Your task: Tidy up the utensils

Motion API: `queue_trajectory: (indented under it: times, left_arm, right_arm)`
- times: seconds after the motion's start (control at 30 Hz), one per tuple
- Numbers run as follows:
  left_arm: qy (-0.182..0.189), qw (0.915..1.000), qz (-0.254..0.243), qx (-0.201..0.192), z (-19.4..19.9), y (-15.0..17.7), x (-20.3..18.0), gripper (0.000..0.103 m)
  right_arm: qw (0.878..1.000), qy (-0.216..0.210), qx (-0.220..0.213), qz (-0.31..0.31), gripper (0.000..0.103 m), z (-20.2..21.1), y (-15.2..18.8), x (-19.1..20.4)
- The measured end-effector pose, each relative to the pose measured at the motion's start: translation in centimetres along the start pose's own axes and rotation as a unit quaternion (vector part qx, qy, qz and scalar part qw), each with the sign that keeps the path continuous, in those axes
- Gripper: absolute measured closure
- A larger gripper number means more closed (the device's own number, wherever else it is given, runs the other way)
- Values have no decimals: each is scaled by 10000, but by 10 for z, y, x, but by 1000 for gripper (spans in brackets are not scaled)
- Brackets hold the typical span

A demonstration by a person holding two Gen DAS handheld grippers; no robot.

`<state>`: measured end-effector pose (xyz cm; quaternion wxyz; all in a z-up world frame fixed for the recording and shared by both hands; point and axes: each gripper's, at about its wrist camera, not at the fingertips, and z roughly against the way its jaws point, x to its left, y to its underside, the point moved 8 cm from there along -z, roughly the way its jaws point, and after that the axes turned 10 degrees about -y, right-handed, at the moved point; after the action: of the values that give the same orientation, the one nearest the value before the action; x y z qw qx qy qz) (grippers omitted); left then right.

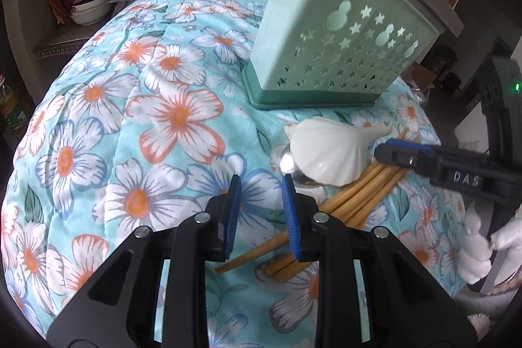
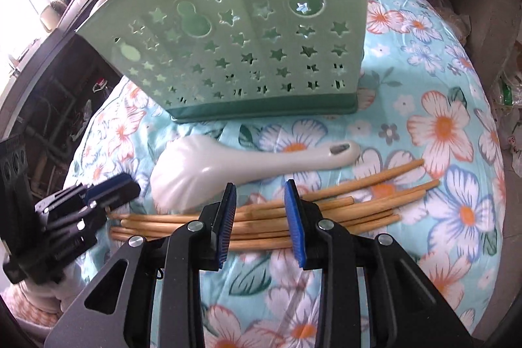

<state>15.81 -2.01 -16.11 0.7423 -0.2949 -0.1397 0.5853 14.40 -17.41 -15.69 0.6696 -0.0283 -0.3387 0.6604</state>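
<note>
A green utensil holder [image 1: 329,44] with star cut-outs stands on the floral cloth; it also shows in the right wrist view [image 2: 248,31]. A white ceramic spoon [image 1: 329,152] lies in front of it, on a metal spoon [image 1: 290,167]; the white spoon also shows in the right wrist view [image 2: 228,167]. Several bamboo chopsticks [image 1: 355,198] lie in a bundle beside the spoons, seen too in the right wrist view [image 2: 261,217]. My left gripper [image 1: 261,181] is open and empty, just left of the chopsticks. My right gripper [image 2: 259,188] is open above the chopstick bundle and shows in the left wrist view [image 1: 394,154].
The floral cloth [image 1: 146,119] covers a rounded table. Shelves with bowls [image 1: 88,8] stand behind on the left. A white cloth [image 1: 476,250] lies at the right edge. Plastic bags [image 2: 509,93] sit at the far right.
</note>
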Motion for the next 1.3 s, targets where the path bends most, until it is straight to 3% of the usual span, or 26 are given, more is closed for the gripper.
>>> queue_trajectory:
  times: [0.2,0.43,0.63,0.87,1.0,1.3]
  left_arm:
    - [499,9982,307,-116,11,-16,-4,79]
    - [1268,9882,846,174,7,-18,-12,78]
    - [1251,9884,780,376,0,-10,-20,77]
    - [1104,9916,422,529,-7,5,-33,77]
    - [1035,9925,296,572,-11,12,-40,77]
    - [1293,9894,274,593,-6,18,-28,77]
  right_arm:
    - [9995,-232,-141,-128,73,18,11,-8]
    - [9980,-392,-493,-40,72,36,-19,-7]
    - [9976,-525,-462,-21,70,24,-41,-3]
    - [9988,-471,-89,23,66,-14,-64,1]
    - [9982,-505,328,-68,66,-28,-54,1]
    - [9970,-639,435,-9,66,2,-31,-7]
